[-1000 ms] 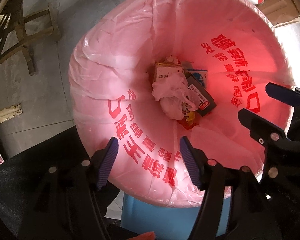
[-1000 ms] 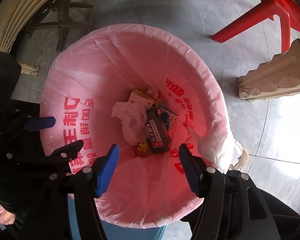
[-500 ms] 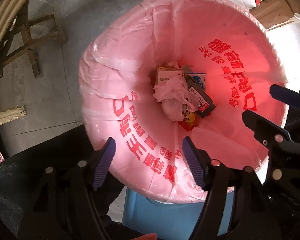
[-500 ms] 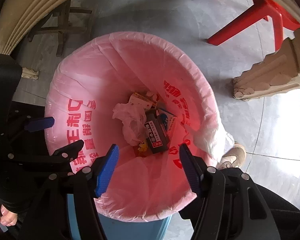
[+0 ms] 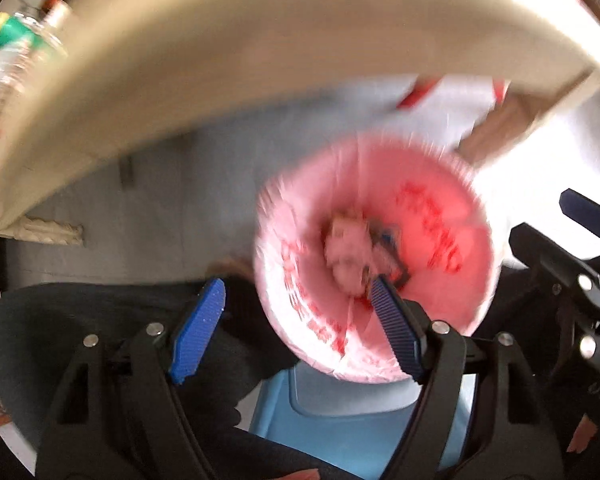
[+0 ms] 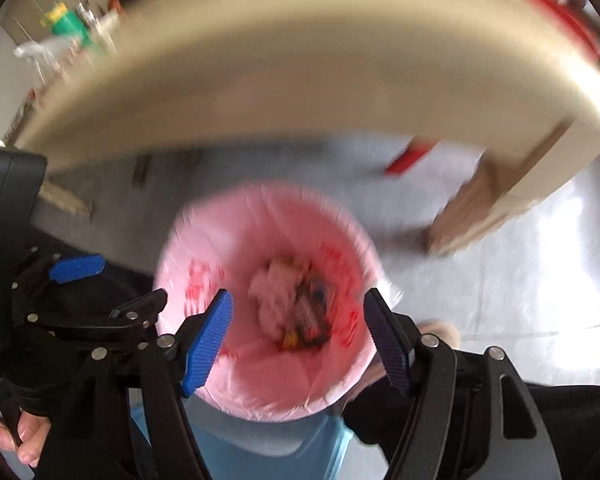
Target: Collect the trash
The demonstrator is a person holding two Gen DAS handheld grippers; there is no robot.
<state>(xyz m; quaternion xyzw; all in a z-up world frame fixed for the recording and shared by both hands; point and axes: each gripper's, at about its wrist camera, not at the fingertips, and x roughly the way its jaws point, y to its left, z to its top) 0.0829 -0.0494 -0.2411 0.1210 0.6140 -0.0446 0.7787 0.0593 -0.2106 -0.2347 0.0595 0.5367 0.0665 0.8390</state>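
A blue bin lined with a pink bag (image 5: 432,216) (image 6: 220,248) stands on the floor below both grippers. Trash (image 5: 348,252) (image 6: 292,304) lies at its bottom: a crumpled white bag, cartons and wrappers, all blurred. My left gripper (image 5: 296,300) is open and empty, high above the bin's near-left rim. My right gripper (image 6: 298,312) is open and empty, high above the bin's near rim. Each gripper shows in the other's view, the right one (image 5: 556,236) at the right edge, the left one (image 6: 104,284) at the left.
A beige table edge (image 5: 260,64) (image 6: 300,92) arcs across the top of both views. Bottles and a green-capped container (image 6: 66,20) (image 5: 20,40) stand on it at the left. A wooden table leg (image 6: 472,208) and red chair legs (image 6: 404,160) stand beyond the bin on the grey floor.
Both grippers have risen fast and tilted up from the bin. The bin looks smaller and the table edge and tabletop items have come into view. Both stay open.
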